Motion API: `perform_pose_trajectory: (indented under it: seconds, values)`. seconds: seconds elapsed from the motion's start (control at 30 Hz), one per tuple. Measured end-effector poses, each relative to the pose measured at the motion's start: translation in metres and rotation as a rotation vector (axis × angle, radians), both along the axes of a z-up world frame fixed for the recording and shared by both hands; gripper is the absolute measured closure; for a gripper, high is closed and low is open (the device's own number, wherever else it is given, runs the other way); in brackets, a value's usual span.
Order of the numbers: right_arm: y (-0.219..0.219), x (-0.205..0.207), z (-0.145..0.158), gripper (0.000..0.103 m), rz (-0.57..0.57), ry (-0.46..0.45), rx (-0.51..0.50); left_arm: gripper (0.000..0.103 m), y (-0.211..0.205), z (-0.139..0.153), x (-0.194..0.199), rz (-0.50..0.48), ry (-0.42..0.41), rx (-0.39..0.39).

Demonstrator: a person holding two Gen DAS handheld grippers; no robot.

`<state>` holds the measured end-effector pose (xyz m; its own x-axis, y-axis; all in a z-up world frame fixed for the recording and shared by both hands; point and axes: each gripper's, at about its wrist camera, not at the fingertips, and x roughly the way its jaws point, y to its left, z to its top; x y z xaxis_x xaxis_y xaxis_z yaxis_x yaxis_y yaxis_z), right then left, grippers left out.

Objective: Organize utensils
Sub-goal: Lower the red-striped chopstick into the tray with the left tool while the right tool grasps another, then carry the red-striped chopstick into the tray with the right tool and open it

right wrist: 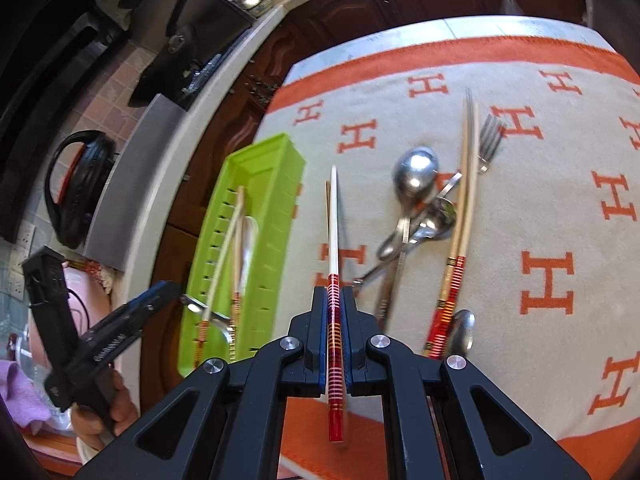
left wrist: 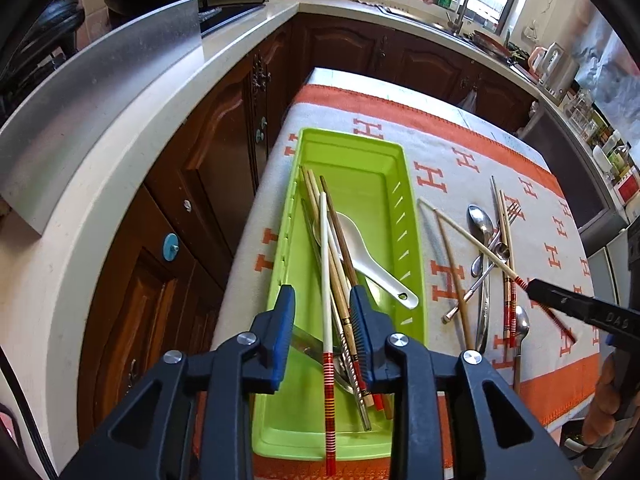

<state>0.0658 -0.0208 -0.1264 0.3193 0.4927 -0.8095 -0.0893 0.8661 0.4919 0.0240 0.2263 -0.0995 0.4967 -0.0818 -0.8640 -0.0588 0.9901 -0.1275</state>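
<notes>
A green tray (left wrist: 360, 152) lies on the table's left side and holds a white ceramic spoon (left wrist: 372, 264), several chopsticks and some metal cutlery. My left gripper (left wrist: 323, 294) hangs open over the tray's near end. A white chopstick with a red striped end (left wrist: 326, 260) lies loose between its fingers, untouched by the pads. My right gripper (right wrist: 334, 294) is shut on the red striped end of another white chopstick (right wrist: 334, 216), lifted above the cloth to the right of the tray (right wrist: 276, 160). Metal spoons (right wrist: 416, 172), a fork (right wrist: 490, 136) and a chopstick pair (right wrist: 466, 200) lie on the cloth.
The table wears a cream cloth with orange H marks (right wrist: 548, 280). A pale counter (left wrist: 132, 128) over dark wooden cabinets (left wrist: 224, 152) runs along the left, with a narrow gap to the table. A sink with a tap (left wrist: 460, 4) is at the back. A person's hand (right wrist: 116, 400) holds the left gripper (right wrist: 160, 292).
</notes>
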Motion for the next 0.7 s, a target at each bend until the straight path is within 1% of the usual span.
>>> perform_pose_trajectory:
  seconds: [0.07,0.13,0.33,0.53,0.7]
  values:
    - [0.006,-0.003,0.01,0.097,0.016,-0.012,0.006,0.075,0.003,0.002,-0.003,0.005,-0.011,0.004]
    - [0.013,-0.003,0.019,0.097,0.031,-0.023,0.007,0.07,0.006,0.004,-0.007,0.014,-0.024,0.001]
    - [0.038,-0.001,0.044,0.097,0.053,-0.062,0.001,0.069,0.021,0.003,-0.016,0.042,-0.033,-0.014]
    - [0.042,0.002,0.058,0.098,-0.012,-0.083,-0.015,0.069,0.032,0.002,-0.021,0.057,-0.04,-0.033]
    - [0.032,0.0,0.071,0.098,-0.079,-0.133,-0.033,0.069,0.033,0.002,-0.022,0.056,-0.048,-0.035]
